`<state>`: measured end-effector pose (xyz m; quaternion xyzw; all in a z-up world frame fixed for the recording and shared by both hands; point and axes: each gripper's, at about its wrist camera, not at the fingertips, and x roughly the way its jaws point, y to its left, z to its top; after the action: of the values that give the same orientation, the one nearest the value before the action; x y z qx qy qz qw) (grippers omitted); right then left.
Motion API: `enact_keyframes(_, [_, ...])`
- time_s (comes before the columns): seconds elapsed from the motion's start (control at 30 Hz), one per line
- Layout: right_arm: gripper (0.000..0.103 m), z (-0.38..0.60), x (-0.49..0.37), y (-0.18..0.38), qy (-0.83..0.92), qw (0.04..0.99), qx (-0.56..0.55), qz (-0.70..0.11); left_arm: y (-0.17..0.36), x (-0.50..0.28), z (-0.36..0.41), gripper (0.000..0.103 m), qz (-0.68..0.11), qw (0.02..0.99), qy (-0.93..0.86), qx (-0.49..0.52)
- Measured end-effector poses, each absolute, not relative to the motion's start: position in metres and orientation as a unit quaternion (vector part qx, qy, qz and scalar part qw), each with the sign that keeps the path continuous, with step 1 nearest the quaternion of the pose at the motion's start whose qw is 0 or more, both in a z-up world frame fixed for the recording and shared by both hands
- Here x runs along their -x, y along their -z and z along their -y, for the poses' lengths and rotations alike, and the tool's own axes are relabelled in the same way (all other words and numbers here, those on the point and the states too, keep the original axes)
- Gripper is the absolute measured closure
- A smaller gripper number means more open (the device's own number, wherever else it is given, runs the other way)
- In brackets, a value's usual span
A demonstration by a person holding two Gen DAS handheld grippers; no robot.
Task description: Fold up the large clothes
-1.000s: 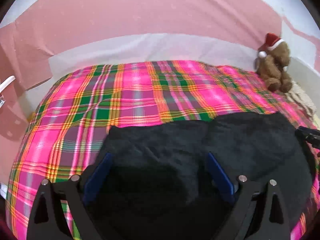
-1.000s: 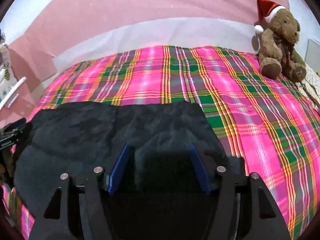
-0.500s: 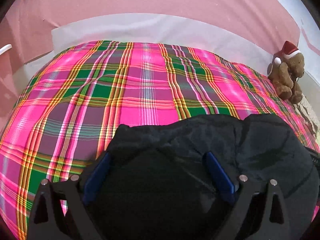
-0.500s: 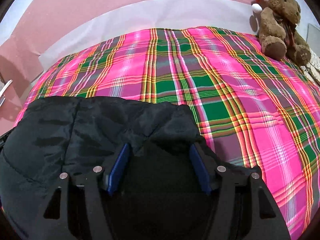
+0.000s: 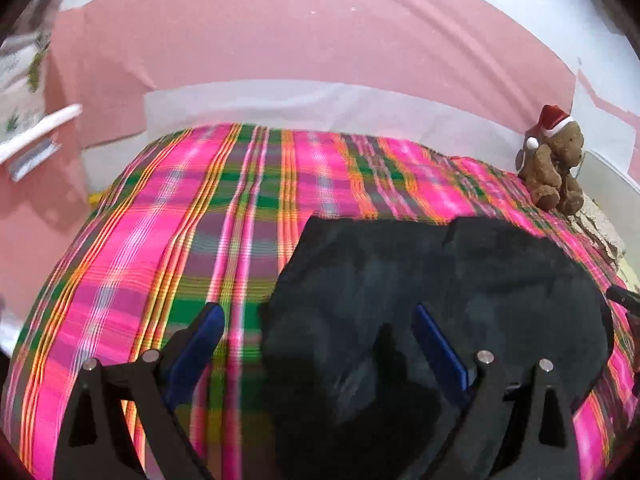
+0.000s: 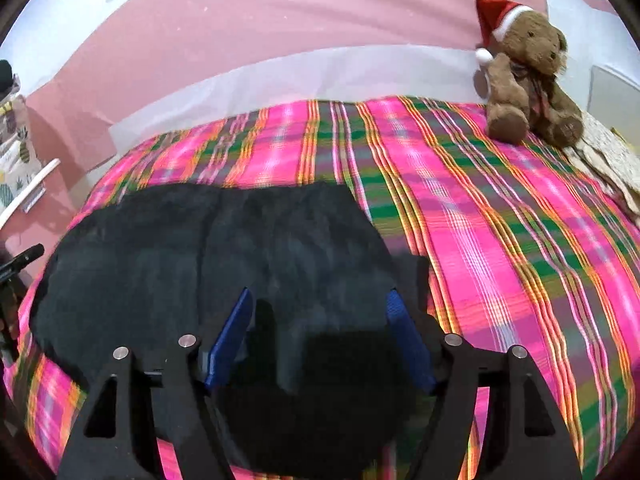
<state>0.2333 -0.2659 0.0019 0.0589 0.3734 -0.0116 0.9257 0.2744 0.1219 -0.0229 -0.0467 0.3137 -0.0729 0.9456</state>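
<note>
Both claws gape over the black garment [image 6: 208, 256], lying long side-to-side.

Garment [image 6: 208, 256] on bedspread [image 6: 500, 240]; teddy bear [image 6: 528, 76] behind.

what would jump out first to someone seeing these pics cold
The loud pink, green and orange plaid bedspread fills both views. A dark, rumpled garment lies spread on its near side, right in front of the open left gripper and the open right gripper. At the far right corner of the bed, against the pink wall, sits a brown teddy bear in a red Santa hat.
</note>
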Motion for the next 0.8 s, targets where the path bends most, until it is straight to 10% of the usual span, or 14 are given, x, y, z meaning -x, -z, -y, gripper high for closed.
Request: enact_keyframes(0.8, [0.012, 0.325, -0.266, 0.077, -0.053, 0.853, -0.254, -0.452, 0.092, -0.312, -0.138, 0.005, -0.391, 0.899, 0.112, 0.163])
